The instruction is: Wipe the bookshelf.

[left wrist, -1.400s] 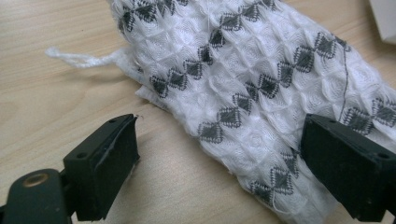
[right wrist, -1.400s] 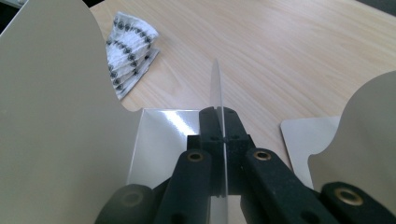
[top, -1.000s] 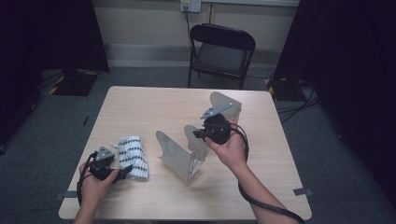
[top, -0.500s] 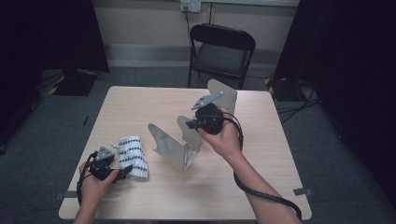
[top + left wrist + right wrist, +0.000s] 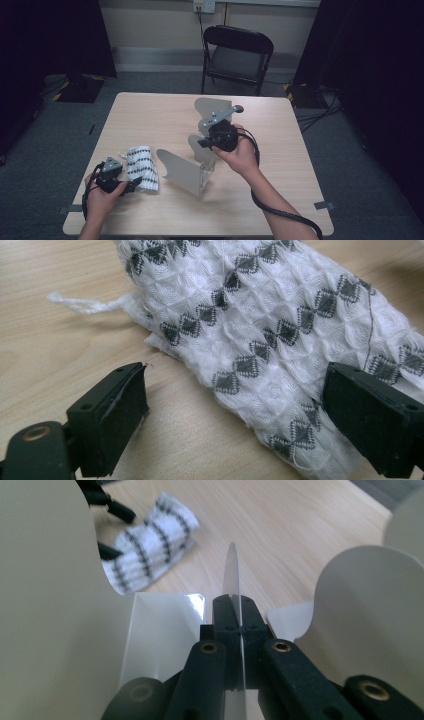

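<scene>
While clamped on one thin upright plate (image 5: pixel 232 570) at the middle of the beige rack (image 5: pixel 182 172), right claw (image 5: pixel 202 142) as a handle, probably for steadying or dragging the whole rack across the counter (image 5: pixel 150 115). Just left of the rack, flat on the wood: folded patterned cloth (image 5: pixel 142 167). At the cloth's end away from the rack: left claw (image 5: pixel 235 415), spread apart, pads not pressing, likely poised to pinch and carry it rackward.
</scene>
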A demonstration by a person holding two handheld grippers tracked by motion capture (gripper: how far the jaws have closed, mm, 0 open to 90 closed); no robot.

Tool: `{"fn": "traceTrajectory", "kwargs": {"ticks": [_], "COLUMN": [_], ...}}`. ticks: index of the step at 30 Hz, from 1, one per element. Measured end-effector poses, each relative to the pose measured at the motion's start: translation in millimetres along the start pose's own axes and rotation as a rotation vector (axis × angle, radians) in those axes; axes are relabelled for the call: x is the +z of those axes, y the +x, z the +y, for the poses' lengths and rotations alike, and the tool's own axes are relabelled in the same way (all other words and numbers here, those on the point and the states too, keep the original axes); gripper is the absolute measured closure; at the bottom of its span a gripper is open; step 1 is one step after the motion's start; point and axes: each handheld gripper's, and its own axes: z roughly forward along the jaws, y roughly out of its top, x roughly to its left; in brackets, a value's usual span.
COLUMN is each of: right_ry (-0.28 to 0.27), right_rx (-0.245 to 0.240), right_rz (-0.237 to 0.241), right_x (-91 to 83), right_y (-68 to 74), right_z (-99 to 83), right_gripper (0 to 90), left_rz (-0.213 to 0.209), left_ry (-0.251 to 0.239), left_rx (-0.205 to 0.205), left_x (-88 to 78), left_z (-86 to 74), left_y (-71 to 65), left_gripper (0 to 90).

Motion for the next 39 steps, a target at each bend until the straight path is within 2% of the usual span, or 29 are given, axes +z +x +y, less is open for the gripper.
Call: {"fn": "traceTrajectory", "kwargs": {"ticks": [3,7,11,13,14,16,18,19,22,27,28,30,31,34,36,39], "right_ry": [0.014,0.028,0.013,0.01,-0.002,-0.033,-0.033,-0.032,-0.066,-0.106,-0.11,-0.114,-0.107,-0.087,-0.1,-0.098], "right_rx": [-0.01,0.003,0.013,0.014,0.012,0.038,0.037,0.041,0.071,0.125,0.136,0.147,0.157,0.166,0.166,0.174], "right_rz": [-0.011,-0.025,-0.054,-0.076,-0.089,-0.114,-0.121,-0.136,-0.15,-0.17,-0.188,-0.193,-0.214,-0.236,-0.25,-0.296], "right_x": [-0.7,-3.4,-6.4,-8.3,-10.5,-16.9,-21.1,-23.4,-31.6,-49.3,-52.7,-57.6,-59.6,-59.0,-58.0,-56.9], "right_y": [-5.7,-18.0,-26.0,-27.0,-26.2,-24.8,-22.8,-21.9,-21.0,-25.4,-26.4,-29.0,-30.5,-32.7,-33.2,-33.8], "right_z": [-15.1,-32.3,-45.1,-47.5,-47.7,-46.2,-45.3,-45.3,-47.6,-52.0,-53.1,-55.8,-57.6,-62.7,-65.6,-66.9], "right_gripper": [90.0,90.0,89.6,86.9,83.7,74.2,72.8,68.8,64.0,60.5,60.4,60.4,60.4,59.8,59.7,57.7], "left_rz": [0.0,0.0,0.001,0.001,0.001,0.001,0.001,0.001,0.001,0.002,0.001,0.002,0.002,0.002,0.002,0.002], "left_ry": [0.0,0.001,0.001,0.001,0.002,0.002,0.002,0.001,0.002,0.002,0.002,0.002,0.002,0.002,0.002,0.002], "left_rx": [0.0,0.0,0.0,0.0,0.0,0.0,0.001,0.0,0.0,0.003,0.001,0.003,0.003,0.003,0.003,0.003], "left_x": [0.0,0.2,0.3,0.3,0.3,0.3,0.3,0.3,0.3,0.2,0.3,0.2,0.3,0.3,0.3,0.3], "left_z": [0.0,0.2,0.3,0.3,0.3,0.3,0.3,0.3,0.3,0.3,0.3,0.3,0.4,0.4,0.3,0.4], "left_y": [0.0,0.1,0.0,0.1,0.1,0.1,0.1,0.0,0.0,0.2,0.1,0.1,0.1,0.1,0.1,0.1], "left_gripper": [10.7,10.6,10.4,10.4,10.3,10.3,10.3,10.4,10.3,10.4,10.4,10.3,10.4,10.3,10.3,10.3]}}
